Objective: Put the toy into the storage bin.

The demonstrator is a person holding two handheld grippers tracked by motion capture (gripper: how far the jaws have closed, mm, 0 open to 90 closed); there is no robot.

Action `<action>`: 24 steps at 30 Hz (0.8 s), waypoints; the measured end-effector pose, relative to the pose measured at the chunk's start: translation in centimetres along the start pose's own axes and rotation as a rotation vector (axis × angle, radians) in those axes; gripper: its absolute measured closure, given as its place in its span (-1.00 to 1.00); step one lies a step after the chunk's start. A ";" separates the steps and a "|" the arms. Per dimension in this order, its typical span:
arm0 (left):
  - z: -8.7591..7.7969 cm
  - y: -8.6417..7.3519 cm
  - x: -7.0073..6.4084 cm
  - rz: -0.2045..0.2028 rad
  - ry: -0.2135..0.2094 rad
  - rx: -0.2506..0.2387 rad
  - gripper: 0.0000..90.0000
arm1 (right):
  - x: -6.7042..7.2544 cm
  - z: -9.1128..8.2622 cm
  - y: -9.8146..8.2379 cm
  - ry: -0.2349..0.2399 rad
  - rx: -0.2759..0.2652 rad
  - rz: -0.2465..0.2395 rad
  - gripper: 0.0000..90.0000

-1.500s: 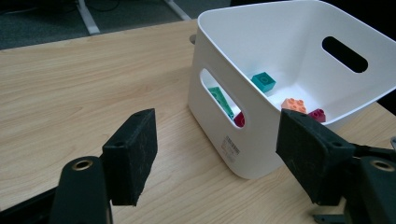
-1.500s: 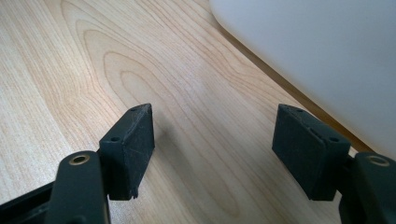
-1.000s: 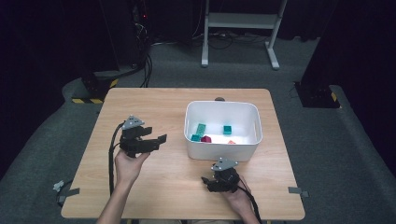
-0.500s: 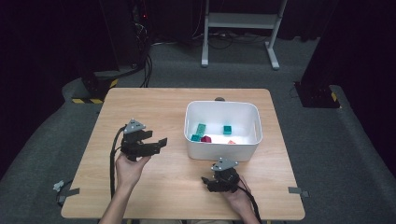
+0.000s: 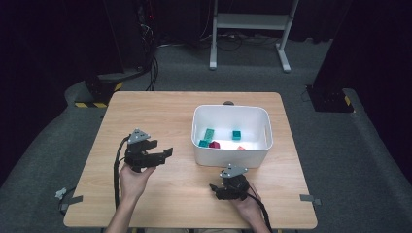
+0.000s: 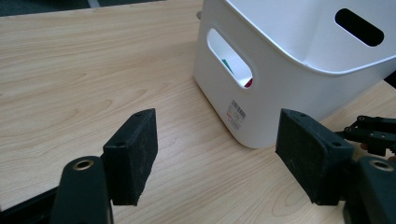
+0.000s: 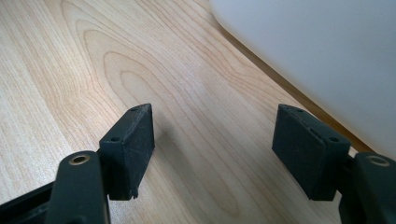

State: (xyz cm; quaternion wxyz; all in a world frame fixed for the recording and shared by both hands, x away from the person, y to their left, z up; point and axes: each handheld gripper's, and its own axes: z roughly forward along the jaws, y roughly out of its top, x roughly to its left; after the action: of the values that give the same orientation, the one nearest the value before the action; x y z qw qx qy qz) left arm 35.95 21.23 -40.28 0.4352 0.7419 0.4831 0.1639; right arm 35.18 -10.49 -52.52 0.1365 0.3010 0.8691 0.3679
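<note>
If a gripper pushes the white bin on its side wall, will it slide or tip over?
The white bin probably slides rather than tips: it is low and wide, on a smooth wooden table. It looks like thin, stiff plastic holding a few small blocks, so it is likely light. A push near the rim might tilt it slightly.

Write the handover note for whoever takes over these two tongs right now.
Left tongs: open, nothing between the jaws, held above the light wooden table, pointing at the white plastic bin.
Right tongs: open, empty, low over the table just in front of the bin.
Things: small teal, green and red blocks lie inside the bin.
Done: going by how things lie, the blocks seen are already in the bin.
Left: probably nothing to collect; check the bin's near inside wall, which is hidden from the high view.
</note>
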 end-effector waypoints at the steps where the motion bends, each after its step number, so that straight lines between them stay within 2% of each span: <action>1: 0.0 -0.2 0.0 -0.002 -0.002 0.001 -0.34 | 0.0 0.0 0.0 0.000 0.000 0.000 -0.34; 11: -0.1 -0.8 0.1 -0.008 -0.002 0.003 -0.34 | 0.0 0.0 0.0 -0.001 0.000 0.000 -0.34; 24: 0.1 -1.6 -0.4 0.007 0.014 0.016 -0.35 | 0.0 0.0 0.0 -0.001 0.000 0.000 -0.34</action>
State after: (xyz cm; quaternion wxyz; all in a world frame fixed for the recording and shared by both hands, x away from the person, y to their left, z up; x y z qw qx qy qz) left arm 34.91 21.12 -41.55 0.4251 0.7459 0.4849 0.1666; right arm 35.17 -10.49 -52.52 0.1368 0.3010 0.8691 0.3679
